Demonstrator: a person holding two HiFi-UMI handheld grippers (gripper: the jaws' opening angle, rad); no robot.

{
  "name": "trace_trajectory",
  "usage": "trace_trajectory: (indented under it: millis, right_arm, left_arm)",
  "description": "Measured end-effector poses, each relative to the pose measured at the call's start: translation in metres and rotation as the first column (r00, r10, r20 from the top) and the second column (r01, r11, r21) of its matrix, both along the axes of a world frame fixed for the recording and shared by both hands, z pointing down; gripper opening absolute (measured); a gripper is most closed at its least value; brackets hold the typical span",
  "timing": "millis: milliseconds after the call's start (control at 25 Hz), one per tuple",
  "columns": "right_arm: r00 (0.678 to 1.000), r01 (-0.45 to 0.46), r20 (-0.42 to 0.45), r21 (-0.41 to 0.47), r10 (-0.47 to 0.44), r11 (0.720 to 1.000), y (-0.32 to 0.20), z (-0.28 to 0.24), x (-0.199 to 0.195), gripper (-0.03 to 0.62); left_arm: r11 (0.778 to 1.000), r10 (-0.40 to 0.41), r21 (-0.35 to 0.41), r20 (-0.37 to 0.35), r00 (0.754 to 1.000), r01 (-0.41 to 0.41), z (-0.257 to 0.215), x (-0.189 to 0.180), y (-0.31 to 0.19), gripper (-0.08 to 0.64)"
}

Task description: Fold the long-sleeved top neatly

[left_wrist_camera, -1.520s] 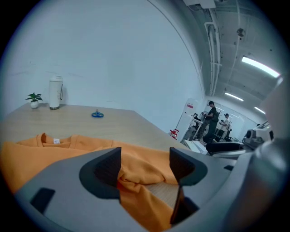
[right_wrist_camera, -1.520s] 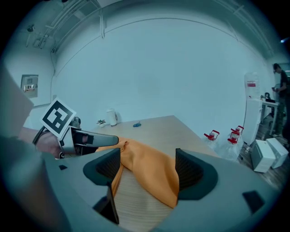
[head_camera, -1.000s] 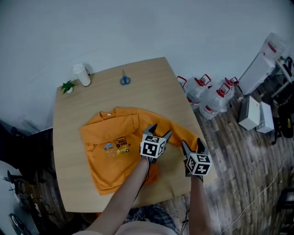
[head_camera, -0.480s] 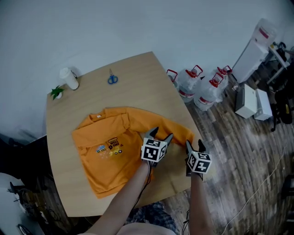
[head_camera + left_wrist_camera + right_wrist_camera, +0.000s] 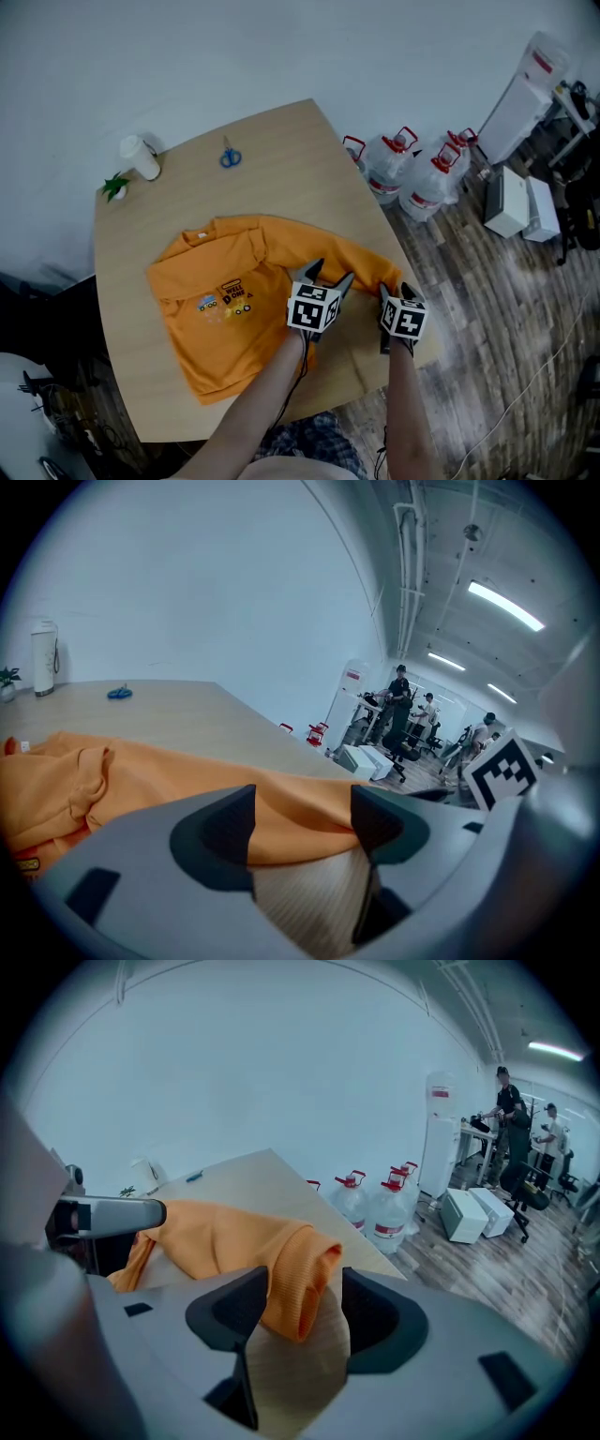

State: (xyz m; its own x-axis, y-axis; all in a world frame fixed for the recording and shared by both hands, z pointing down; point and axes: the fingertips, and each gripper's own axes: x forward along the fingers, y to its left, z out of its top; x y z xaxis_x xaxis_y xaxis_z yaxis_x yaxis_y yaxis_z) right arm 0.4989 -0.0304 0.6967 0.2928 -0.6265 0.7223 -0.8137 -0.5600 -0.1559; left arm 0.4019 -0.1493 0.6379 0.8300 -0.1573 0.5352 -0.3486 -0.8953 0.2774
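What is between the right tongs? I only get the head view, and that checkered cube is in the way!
Observer: The right gripper view shows the orange cuff between the right tongs. They have just been closing, but a gap shows beside one pad, so nothing is pinched yet.
Child: And the left tongs?
Observer: The left gripper view shows the left tongs wide apart, with the sleeve edge and bare table between them.
Child: Is anybody else in the room?
Observer: Yes. In the left gripper view a person stands far beyond the table, with others nearby.
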Motion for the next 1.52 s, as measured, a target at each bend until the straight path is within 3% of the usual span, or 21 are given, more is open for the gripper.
trace_trajectory:
  millis: [240, 480, 680, 880, 1240, 1520]
  right_arm:
    - [0.998, -0.007, 0.057, -0.023, 0.008, 1.0, -0.004, 0.01, -0.003, 0.217]
    - [0.998, -0.019, 0.057, -0.009, 0.019, 1.0, -0.005, 0.006, -0.002, 0.188]
    - [0.997, 0.001, 0.082, 0.008, -0.001, 1.0, -0.012, 0.005, -0.009, 0.082]
    - [0.998, 0.019, 0.056, 0.016, -0.02, 1.0, -0.017, -0.001, -0.007, 0.066]
    - [0.996, 0.088, -0.017, 0.14, -0.087, 0.986, -0.059, -0.062, -0.014, 0.061]
    - [0.972, 0.231, -0.08, 0.204, -0.219, 0.951, -0.12, -0.107, -0.052, 0.061]
  left_arm:
    - [1.0, 0.001, 0.0, 0.011, 1.0, -0.001, 0.003, -0.004, -0.003, 0.318]
    - [1.0, -0.01, -0.011, 0.023, 1.0, 0.011, 0.009, -0.01, -0.005, 0.318]
    - [1.0, -0.021, -0.015, 0.023, 1.0, 0.021, 0.008, -0.013, -0.006, 0.318]
    - [0.999, -0.044, -0.008, 0.021, 0.999, 0.044, 0.005, -0.02, -0.013, 0.318]
    - [0.989, -0.148, 0.012, 0.017, 0.989, 0.147, -0.011, -0.057, -0.051, 0.318]
    - [0.959, -0.283, 0.034, 0.015, 0.959, 0.283, -0.026, -0.117, -0.096, 0.318]
